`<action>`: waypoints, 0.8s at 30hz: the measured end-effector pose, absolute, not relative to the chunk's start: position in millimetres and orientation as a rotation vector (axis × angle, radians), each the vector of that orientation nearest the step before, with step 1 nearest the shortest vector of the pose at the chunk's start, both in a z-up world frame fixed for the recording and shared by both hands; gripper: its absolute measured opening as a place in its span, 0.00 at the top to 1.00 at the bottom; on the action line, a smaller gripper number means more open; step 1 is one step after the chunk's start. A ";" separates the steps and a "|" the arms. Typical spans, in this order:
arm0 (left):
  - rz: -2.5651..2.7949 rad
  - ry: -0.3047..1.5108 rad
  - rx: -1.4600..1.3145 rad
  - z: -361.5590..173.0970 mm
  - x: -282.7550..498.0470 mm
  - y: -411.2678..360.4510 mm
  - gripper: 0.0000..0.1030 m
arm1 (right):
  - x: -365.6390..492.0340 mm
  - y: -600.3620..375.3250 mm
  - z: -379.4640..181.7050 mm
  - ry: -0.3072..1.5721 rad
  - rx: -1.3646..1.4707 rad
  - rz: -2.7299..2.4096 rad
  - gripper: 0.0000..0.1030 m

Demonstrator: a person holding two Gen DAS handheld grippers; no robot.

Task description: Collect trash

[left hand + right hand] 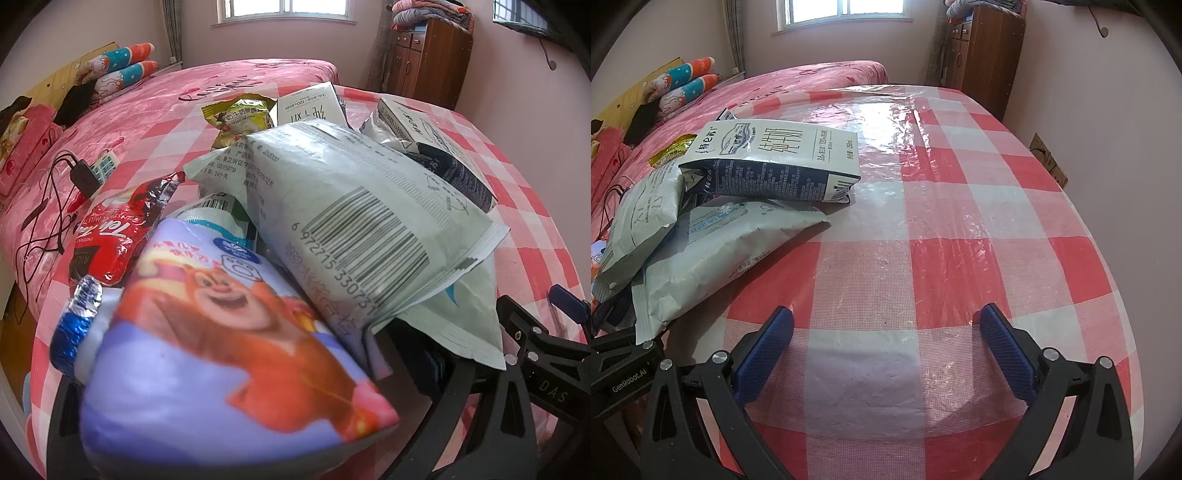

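Note:
A pile of trash lies on the red-and-white checked table (923,258). In the left wrist view a purple bear-print wipes pack (221,332) fills the foreground and hides my left gripper's fingers. Behind it lie a pale green pack with a barcode (369,229), a red snack wrapper (114,236), a green snack bag (240,118) and milk cartons (436,147). My right gripper (886,350) is open and empty over bare tablecloth, right of a milk carton (775,158) and pale green packs (720,254).
A pink bed (184,96) with pillows (118,70) lies beyond the table. A charger and cables (66,184) lie on the bed's near edge. A wooden cabinet (982,55) stands at the back right by the wall.

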State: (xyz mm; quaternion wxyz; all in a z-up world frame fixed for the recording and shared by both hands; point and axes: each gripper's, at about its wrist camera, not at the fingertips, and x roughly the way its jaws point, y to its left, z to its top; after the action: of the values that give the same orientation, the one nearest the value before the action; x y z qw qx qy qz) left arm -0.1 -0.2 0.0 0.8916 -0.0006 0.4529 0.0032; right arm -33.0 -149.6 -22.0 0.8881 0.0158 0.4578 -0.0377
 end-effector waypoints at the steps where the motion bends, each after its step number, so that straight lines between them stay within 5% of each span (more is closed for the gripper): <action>1: 0.006 0.943 -0.003 -0.1 0.1 -0.1 0.03 | -32.8 -149.6 -22.1 0.954 0.032 -0.079 0.04; 24: 0.012 0.860 0.045 25.6 -52.2 -15.9 0.04 | -81.7 -162.3 0.3 0.853 0.019 -0.064 0.04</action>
State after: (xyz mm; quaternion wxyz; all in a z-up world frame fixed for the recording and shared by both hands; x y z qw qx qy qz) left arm -52.2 -15.9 25.6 0.9087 0.0220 0.4169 0.0056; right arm -81.7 -162.3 0.3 0.9099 0.0092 0.4136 -0.0311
